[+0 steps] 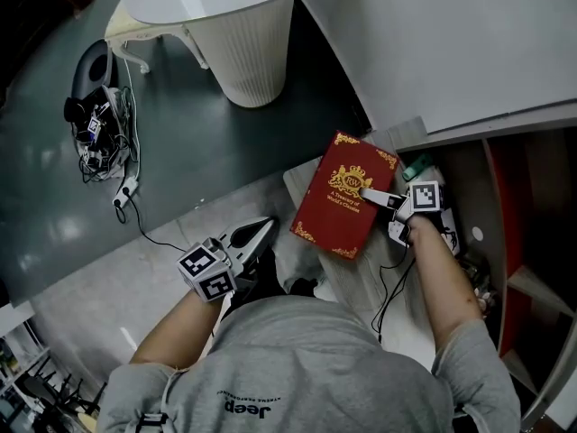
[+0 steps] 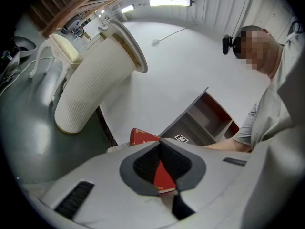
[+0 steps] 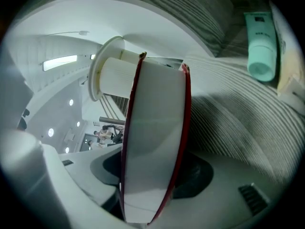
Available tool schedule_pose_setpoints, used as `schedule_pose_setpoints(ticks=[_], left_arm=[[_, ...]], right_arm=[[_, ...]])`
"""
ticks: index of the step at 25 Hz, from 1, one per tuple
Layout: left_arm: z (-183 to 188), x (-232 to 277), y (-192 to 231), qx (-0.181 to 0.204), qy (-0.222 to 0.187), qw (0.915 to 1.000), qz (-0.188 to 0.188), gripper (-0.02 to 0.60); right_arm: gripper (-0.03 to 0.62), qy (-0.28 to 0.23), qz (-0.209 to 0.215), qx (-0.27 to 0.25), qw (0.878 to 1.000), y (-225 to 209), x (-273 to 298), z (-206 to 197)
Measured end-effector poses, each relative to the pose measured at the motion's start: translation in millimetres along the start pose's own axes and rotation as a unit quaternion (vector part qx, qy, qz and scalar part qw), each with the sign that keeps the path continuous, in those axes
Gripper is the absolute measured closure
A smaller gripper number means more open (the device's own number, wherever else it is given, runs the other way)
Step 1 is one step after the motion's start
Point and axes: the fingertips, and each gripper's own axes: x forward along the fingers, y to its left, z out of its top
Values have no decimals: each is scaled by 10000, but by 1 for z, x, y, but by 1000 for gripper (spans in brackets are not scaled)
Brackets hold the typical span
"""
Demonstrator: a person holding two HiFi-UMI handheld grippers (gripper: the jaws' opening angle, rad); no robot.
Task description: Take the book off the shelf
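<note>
The right gripper [image 1: 370, 193] is pinching the book [image 1: 343, 207] across its thickness. In the right gripper view the page edge is filling the gap between the 2 jaws, with 1 red cover lying against each pad as far as can be seen. The book is reaching forward from these jaws, gilt front cover facing up, and the shelf [image 1: 505, 165] is sitting behind and beside them, so the book is already clear of its compartments. A pale green tube [image 3: 261, 46] is lying off to the jaws' outer side, apart from the book.

The left gripper [image 1: 267, 227] is keeping its jaws pressed together at the tips and is carrying nothing. The book's near corner is just ahead of those tips, showing red through the bowed gap between the pads, and not touching them.

Judging by this, the removal itself is done and the setting-down step is in hand. The book is hanging over, or perhaps already resting on, the wood-grain ledge [image 1: 361, 282] below the jaws; which of the 2 cannot be told. The next move is calling for the lower cover to settle flat. The right jaws should then spread and back away from the page edge without dragging the book.
</note>
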Motion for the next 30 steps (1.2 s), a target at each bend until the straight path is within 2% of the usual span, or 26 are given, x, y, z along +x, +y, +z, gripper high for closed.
schedule_pose_setpoints(ticks=[2, 5, 9, 11, 13, 15, 17, 22, 30], left_arm=[[-1, 1, -1, -9, 49, 10000, -27, 554], [0, 2, -4, -41, 93, 9999, -62, 554], [-2, 2, -5, -25, 173, 9998, -96, 554], [-6, 2, -3, 38, 303, 9995, -68, 554], [-7, 3, -3, 43, 382, 9992, -56, 554], [-6, 2, -4, 0, 380, 9992, -92, 554], [-4, 1, -5, -18, 375, 9992, -138, 554], [3, 2, -6, 23, 423, 9987, -289, 554], [23, 7, -12, 109, 570, 9965, -600, 554]], right_arm=[[309, -30, -93, 7, 10000, 0, 0, 0], [284, -36, -363, -264, 9990, -9, 0, 2], [229, -199, -1276, -627, 9896, -27, -5, 6], [242, -330, -1918, -1080, 9749, -31, -5, 11], [232, -418, -2572, -1693, 9505, -27, -8, 18], [232, -435, -3012, -2121, 9286, -23, -10, 20], [231, -467, -3167, -2239, 9205, -22, -11, 20], [230, -588, -3184, -2022, 9243, -23, -12, 17], [240, -641, -3336, -2295, 9121, -13, -17, 17]])
